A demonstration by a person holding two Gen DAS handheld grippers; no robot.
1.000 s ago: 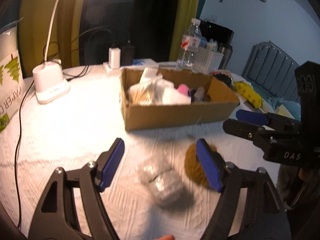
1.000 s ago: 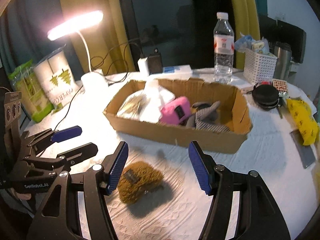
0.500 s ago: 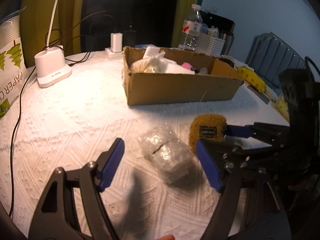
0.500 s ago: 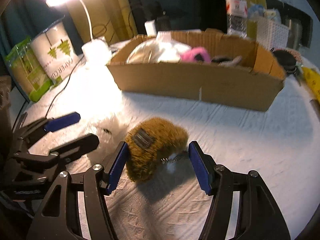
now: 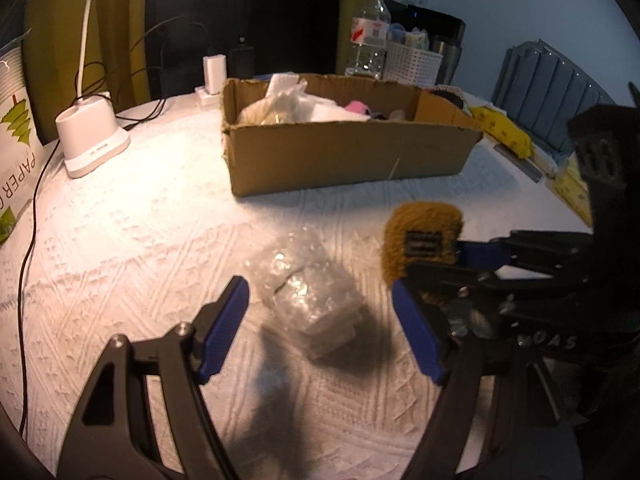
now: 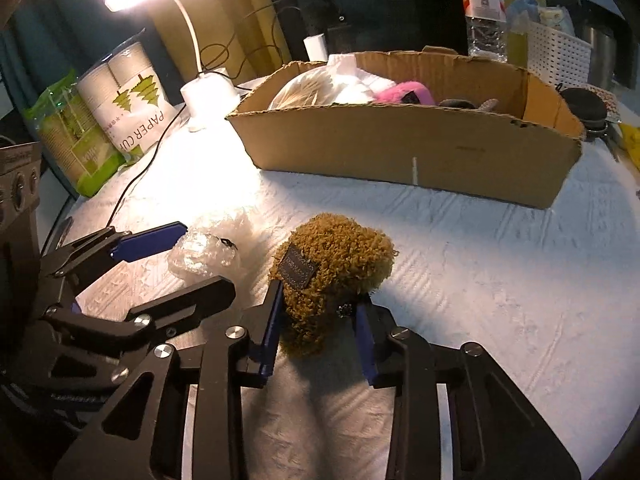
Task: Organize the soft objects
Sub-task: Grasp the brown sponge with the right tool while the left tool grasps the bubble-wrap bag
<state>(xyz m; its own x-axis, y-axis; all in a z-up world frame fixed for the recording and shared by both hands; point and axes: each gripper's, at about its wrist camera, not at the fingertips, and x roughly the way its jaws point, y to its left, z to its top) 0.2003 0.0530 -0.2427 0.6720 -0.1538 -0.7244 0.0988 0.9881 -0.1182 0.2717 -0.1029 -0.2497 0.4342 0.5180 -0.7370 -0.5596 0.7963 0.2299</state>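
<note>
A brown fuzzy plush (image 6: 336, 264) with a dark label lies on the white cloth in front of the cardboard box (image 6: 400, 148). My right gripper (image 6: 319, 300) is closing its jaws, and the blue pads squeeze the plush's near end. In the left wrist view, the same plush (image 5: 424, 224) sits between the right gripper's fingertips (image 5: 432, 258). A clear, crinkled plastic-wrapped bundle (image 5: 304, 280) lies between the wide-open fingers of my left gripper (image 5: 318, 294), which do not touch it. The box (image 5: 344, 156) holds white and pink soft things.
A white lamp base (image 5: 90, 144) with cables stands at the back left, next to a paper cup pack (image 6: 120, 104). Behind the box are a water bottle (image 5: 370, 32) and a white basket (image 5: 414, 64). A yellow item (image 5: 504, 132) lies at the right.
Both grippers have come down towards the table. The right jaws have narrowed from wide apart onto the brown plush. The plastic bundle now lies between the left fingers.
</note>
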